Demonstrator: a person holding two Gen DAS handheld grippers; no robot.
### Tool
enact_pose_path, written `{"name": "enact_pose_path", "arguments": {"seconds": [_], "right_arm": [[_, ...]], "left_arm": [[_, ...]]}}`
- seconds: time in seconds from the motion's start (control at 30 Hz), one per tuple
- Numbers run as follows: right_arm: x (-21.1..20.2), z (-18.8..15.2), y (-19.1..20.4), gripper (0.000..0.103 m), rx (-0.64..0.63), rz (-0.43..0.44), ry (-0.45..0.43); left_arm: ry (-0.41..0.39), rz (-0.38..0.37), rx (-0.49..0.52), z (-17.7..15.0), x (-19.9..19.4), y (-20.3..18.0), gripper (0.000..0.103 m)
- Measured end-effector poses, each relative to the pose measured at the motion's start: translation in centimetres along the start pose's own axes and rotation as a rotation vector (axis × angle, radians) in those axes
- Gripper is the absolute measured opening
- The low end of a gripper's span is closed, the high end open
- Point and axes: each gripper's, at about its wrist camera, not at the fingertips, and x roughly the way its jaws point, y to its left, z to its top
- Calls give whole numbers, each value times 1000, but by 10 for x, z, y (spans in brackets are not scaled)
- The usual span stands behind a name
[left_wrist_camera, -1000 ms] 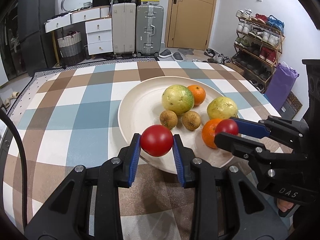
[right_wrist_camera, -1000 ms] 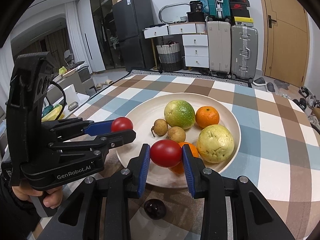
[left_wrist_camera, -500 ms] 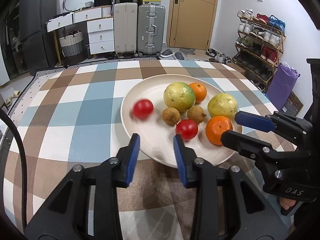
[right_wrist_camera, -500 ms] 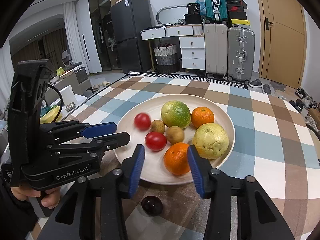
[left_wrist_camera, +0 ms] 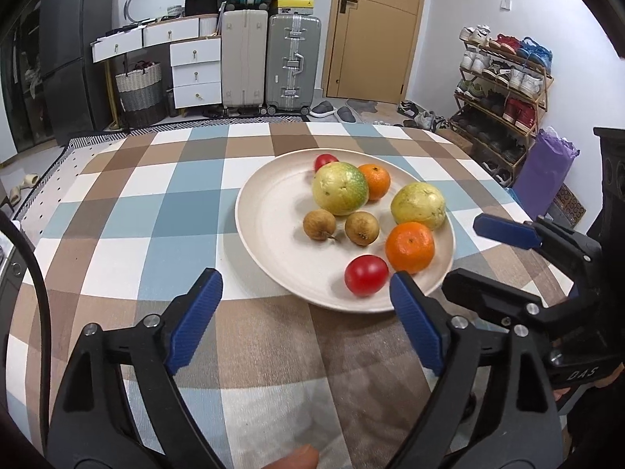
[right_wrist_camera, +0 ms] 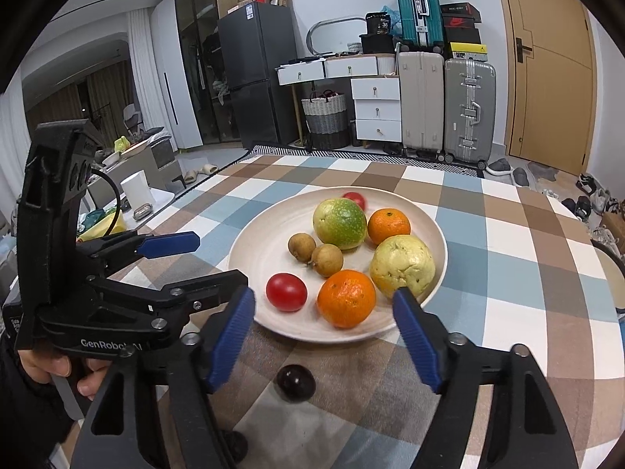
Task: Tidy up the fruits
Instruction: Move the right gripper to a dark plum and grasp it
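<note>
Lived-in room: suitcases (left_wrist_camera: 269, 58) and a white drawer unit (right_wrist_camera: 377, 111) against the far wall, shoe rack (left_wrist_camera: 504, 90) off to one side. Checked cloth over the worktop (left_wrist_camera: 129, 211), cream plate (left_wrist_camera: 265, 211) in the middle. On the plate: two green-yellow guavas (left_wrist_camera: 340, 188), two oranges (left_wrist_camera: 410, 247), two small brown longans (left_wrist_camera: 319, 224). One red tomato (left_wrist_camera: 366, 275) near the plate's front rim beside the nearer orange, a second tomato (left_wrist_camera: 324, 161) at the far rim, half hidden behind a guava. Dark plum (right_wrist_camera: 295, 382) alone on the cloth, just short of the plate. Left gripper (left_wrist_camera: 304, 312) low before the plate, jaws spread wide, grasping nothing. Right gripper (right_wrist_camera: 324, 332) likewise, jaws released and empty, above the plum.
</note>
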Motion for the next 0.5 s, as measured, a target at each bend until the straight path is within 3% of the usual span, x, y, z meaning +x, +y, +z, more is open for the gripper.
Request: {"name": "enact_pose_path", "arguments": {"seconds": [0.17, 0.33, 0.5], "right_arm": [[-7, -2, -4, 94, 7, 16, -4], [-16, -5, -11, 101, 26, 17, -3], [-21, -11, -16, 102, 37, 10, 11]], "left_arm": [[-23, 7, 5, -8, -12, -3, 102], [-26, 0, 10, -14, -19, -6, 102], [-22, -8, 22, -19, -25, -10, 102]]}}
